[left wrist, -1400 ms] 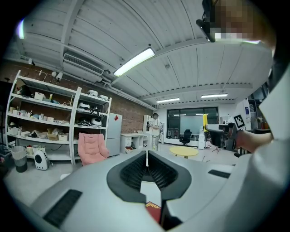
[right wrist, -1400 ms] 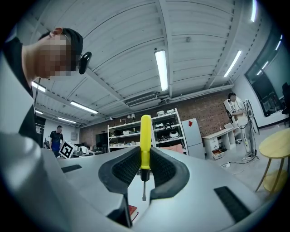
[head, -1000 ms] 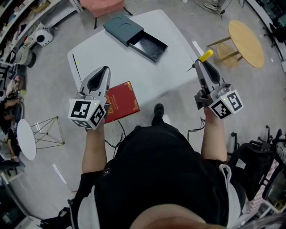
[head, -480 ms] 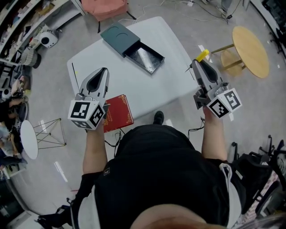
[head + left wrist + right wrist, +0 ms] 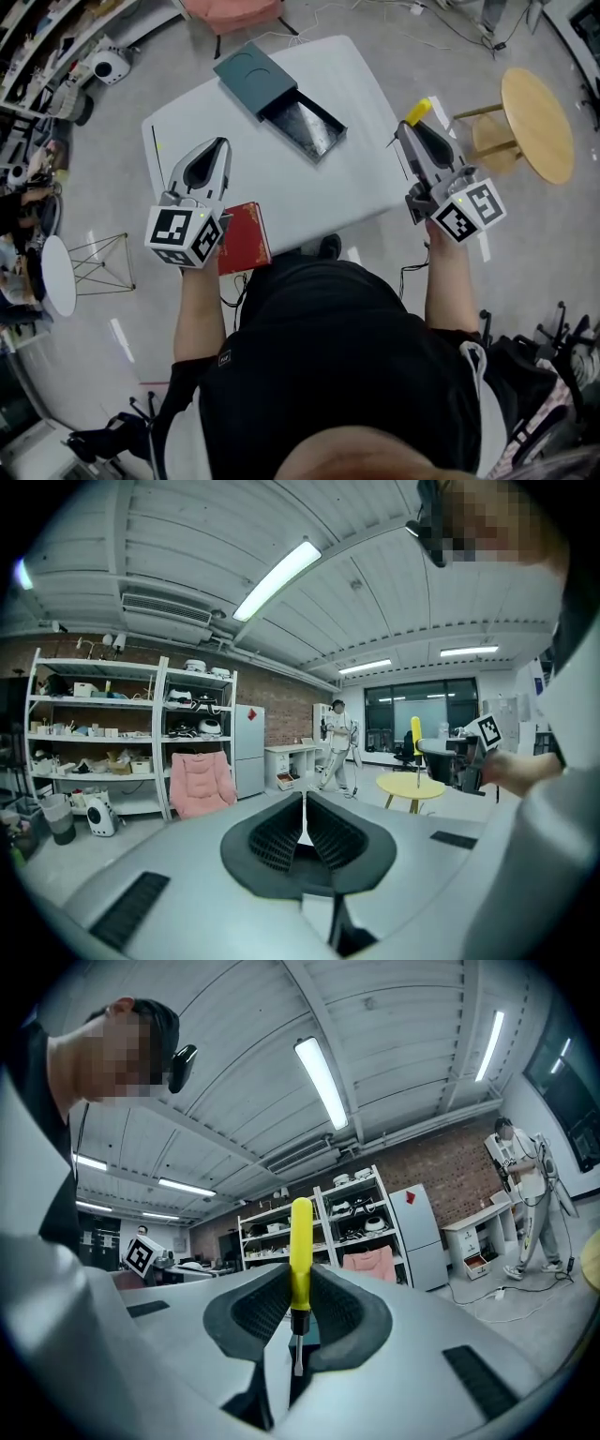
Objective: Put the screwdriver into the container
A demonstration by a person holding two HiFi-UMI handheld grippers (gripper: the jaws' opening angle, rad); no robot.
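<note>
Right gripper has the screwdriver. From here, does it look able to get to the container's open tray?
Probably yes. The right gripper holds the screwdriver near the right edge of the table. Only bare tabletop lies between it and the open tray of the container.

The person wears a black short-sleeved top. The left gripper and right gripper are pale grey shells with black ribbed pads, a black-and-white marker cube at each rear.

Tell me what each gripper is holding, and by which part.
The right gripper is shut on the screwdriver, clamping its yellow handle near the shaft end. The left gripper holds nothing; its jaws are together.
</note>
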